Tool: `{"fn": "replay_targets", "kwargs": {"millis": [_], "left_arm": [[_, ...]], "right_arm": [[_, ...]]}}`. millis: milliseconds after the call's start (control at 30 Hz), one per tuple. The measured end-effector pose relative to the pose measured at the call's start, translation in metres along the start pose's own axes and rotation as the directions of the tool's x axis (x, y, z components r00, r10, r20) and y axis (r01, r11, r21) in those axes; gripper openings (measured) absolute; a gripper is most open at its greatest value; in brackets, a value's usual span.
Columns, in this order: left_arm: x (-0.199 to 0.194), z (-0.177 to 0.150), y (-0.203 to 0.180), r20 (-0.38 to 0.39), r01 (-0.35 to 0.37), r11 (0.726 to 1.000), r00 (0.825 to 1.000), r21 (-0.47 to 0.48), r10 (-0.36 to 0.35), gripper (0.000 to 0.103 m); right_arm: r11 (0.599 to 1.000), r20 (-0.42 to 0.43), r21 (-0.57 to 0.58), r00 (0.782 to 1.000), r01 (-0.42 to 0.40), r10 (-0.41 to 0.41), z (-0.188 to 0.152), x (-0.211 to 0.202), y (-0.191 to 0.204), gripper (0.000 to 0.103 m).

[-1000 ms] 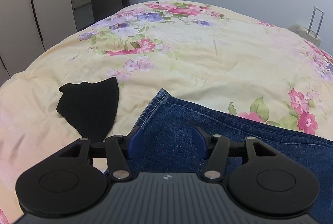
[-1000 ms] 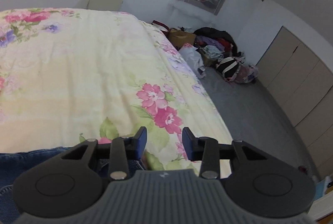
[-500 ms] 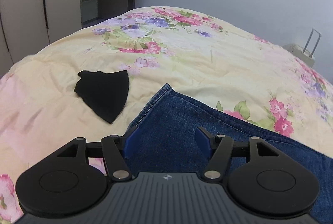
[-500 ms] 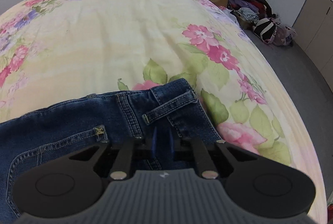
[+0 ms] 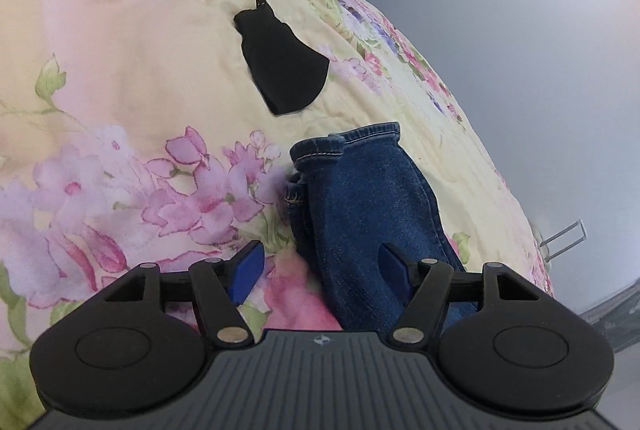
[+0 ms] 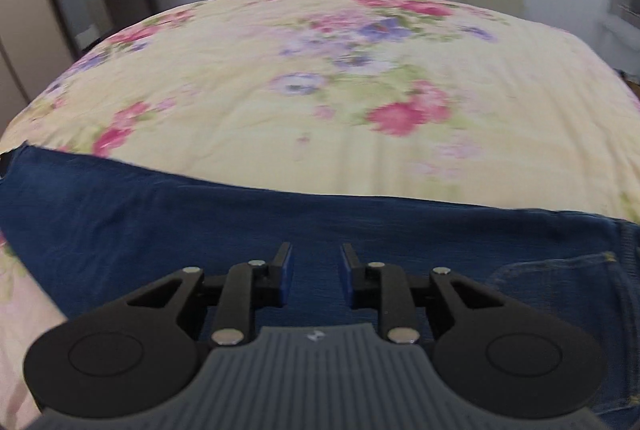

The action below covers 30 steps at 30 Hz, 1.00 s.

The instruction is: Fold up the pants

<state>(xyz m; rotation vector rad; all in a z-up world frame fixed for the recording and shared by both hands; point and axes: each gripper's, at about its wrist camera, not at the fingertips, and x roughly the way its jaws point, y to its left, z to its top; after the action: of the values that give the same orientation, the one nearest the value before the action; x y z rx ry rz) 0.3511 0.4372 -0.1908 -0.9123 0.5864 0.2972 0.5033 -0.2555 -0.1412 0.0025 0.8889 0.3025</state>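
Left gripper [image 5: 320, 272] at lower centre, jaws spread wide over the pants [image 5: 368, 214], nothing pinched; the hems lie at frame centre. Right gripper [image 6: 316, 278] at lower centre, jaws narrow and opening above the denim, pinching nothing. Pants span the floral bedspread [image 6: 320, 90]. A black cloth [image 5: 280, 62] lies beyond, upper centre.

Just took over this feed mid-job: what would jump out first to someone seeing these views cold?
The blue jeans stretched across the near part of the flowered bedspread, right under the right gripper, whose jaws are opening with nothing pinched. In the left view the leg cuffs lie ahead of the wide-open left gripper. A small black cloth lies apart, beyond the cuffs.
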Motion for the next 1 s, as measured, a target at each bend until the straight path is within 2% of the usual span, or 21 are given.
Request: {"fn": "replay_targets", "kwargs": {"millis": [100, 200, 233, 267, 400, 500, 700, 733, 767, 900, 1000], "left_arm": [[0.01, 0.002, 0.003, 0.024, 0.007, 1.0, 1.0, 0.007, -0.007, 0.076], [0.015, 0.005, 0.004, 0.029, 0.017, 1.0, 0.999, 0.022, -0.018, 0.076], [0.016, 0.005, 0.003, 0.029, 0.021, 0.999, 0.999, 0.033, -0.021, 0.076], [0.018, 0.006, 0.003, 0.029, 0.022, 0.999, 0.999, 0.045, -0.023, 0.076], [0.023, 0.009, 0.005, 0.036, 0.037, 0.997, 0.999, 0.063, -0.039, 0.074], [0.025, 0.011, 0.008, 0.045, 0.054, 0.998, 0.997, 0.043, -0.056, 0.073], [0.028, 0.015, 0.009, 0.051, 0.072, 0.997, 0.996, 0.042, -0.074, 0.073], [0.028, 0.015, 0.009, 0.052, 0.076, 0.996, 0.996, 0.04, -0.078, 0.073], [0.028, 0.015, 0.01, 0.052, 0.079, 0.996, 0.995, 0.037, -0.081, 0.073], [0.028, 0.015, 0.011, 0.053, 0.088, 0.995, 0.995, 0.037, -0.09, 0.074], [0.027, 0.014, 0.01, 0.05, 0.083, 0.995, 0.995, 0.049, -0.086, 0.074]], "right_arm": [[0.991, -0.03, -0.065, 0.993, -0.115, 0.113, 0.003, 0.025, 0.057, 0.02], [0.973, -0.035, -0.17, 0.988, -0.157, 0.153, 0.011, 0.049, 0.116, 0.02], [0.958, -0.027, -0.232, 0.986, -0.169, 0.167, 0.015, 0.057, 0.136, 0.024], [0.946, -0.022, -0.275, 0.985, -0.17, 0.171, 0.022, 0.067, 0.149, 0.033], [0.9, -0.054, -0.377, 0.975, -0.219, 0.214, 0.057, 0.103, 0.185, 0.035], [0.866, -0.104, -0.417, 0.961, -0.274, 0.254, 0.077, 0.134, 0.205, 0.035], [0.826, -0.167, -0.468, 0.949, -0.314, 0.267, 0.084, 0.181, 0.235, 0.032], [0.823, -0.179, -0.469, 0.947, -0.321, 0.267, 0.084, 0.188, 0.236, 0.027], [0.821, -0.185, -0.471, 0.946, -0.324, 0.267, 0.083, 0.191, 0.237, 0.002], [0.802, -0.18, -0.508, 0.95, -0.313, 0.257, 0.087, 0.189, 0.241, 0.0], [0.796, -0.136, -0.546, 0.965, -0.262, 0.225, 0.093, 0.184, 0.244, 0.0]]}}
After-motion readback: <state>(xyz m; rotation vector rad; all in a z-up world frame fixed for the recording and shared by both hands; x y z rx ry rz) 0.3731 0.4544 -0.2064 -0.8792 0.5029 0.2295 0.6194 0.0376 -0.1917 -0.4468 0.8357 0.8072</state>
